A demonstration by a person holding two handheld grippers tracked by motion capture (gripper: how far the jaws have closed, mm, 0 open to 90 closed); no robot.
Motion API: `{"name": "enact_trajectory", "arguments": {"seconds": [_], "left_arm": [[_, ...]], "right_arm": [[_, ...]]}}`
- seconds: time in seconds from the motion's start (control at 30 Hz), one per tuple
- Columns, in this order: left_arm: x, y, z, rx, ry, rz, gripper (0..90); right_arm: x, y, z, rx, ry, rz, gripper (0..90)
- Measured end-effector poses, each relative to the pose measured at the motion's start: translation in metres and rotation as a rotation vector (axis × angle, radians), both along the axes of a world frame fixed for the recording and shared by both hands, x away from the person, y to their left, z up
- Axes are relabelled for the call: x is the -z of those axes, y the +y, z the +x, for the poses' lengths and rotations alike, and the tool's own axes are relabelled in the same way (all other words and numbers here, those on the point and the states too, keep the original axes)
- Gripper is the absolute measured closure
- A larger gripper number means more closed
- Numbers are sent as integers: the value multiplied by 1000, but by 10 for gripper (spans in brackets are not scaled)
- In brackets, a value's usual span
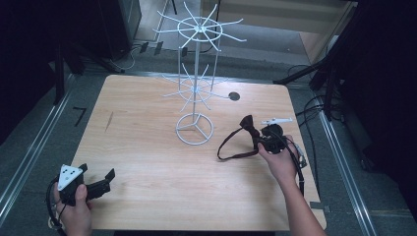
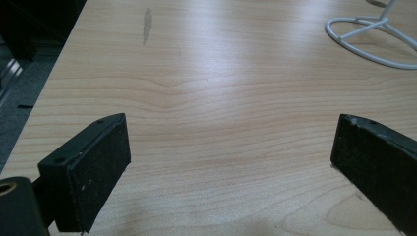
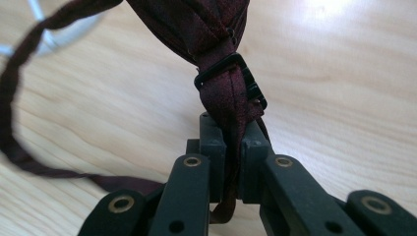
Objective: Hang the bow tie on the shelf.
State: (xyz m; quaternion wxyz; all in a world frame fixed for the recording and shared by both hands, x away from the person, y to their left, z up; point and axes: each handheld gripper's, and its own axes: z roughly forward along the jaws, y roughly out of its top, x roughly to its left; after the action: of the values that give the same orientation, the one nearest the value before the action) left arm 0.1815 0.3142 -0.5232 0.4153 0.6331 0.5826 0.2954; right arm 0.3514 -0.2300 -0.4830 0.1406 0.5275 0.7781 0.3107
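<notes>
A light wooden table (image 1: pixel 147 162) seen from above, with a person's forearms coming in from the near edge. Toward the right side of the table, the right gripper (image 1: pixel 263 140) is held in the person's right hand (image 1: pixel 281 162). Its two black jaws are pressed together on a dark red bow tie (image 1: pixel 249 129), pinching the fabric just below a small black buckle (image 3: pixel 231 73). In the right gripper view the cloth bunches up beyond the jaws, and the tie's thin strap (image 1: pixel 231 147) trails off to the left, forming a loop that lies on the tabletop.

Just left of the bow tie, near the table's middle, stands a white wire display rack (image 1: pixel 195 73), a round base ring with a thin pole and two tiers of spoke-like hooks.

At the near left corner, the left gripper (image 1: pixel 96 182) rests in the left hand (image 1: pixel 76 211). Its jaws stand wide apart with nothing between them, only bare wood beyond.
</notes>
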Motion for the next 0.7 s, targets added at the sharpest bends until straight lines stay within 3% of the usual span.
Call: {"name": "enact_trajectory", "arguments": {"seconds": [0.03,0.07,0.23,0.5,0.53,0.7], "left_arm": [[0,0,0,0,0,0,18],[0,0,0,1,0,0,18],[0,0,0,1,1,-2,18],[0,0,0,1,0,-1,19],[0,0,0,2,1,2,19],[0,0,0,3,1,2,19]], "right_arm": [[0,0,0,0,0,0,856],[-6,2,-4,-4,-48,15,856],[-21,7,-12,2,-136,60,855],[-41,20,-19,-28,-220,84,855],[-47,24,-21,-25,-250,92,854],[-60,30,-23,-25,-287,114,854]]}}
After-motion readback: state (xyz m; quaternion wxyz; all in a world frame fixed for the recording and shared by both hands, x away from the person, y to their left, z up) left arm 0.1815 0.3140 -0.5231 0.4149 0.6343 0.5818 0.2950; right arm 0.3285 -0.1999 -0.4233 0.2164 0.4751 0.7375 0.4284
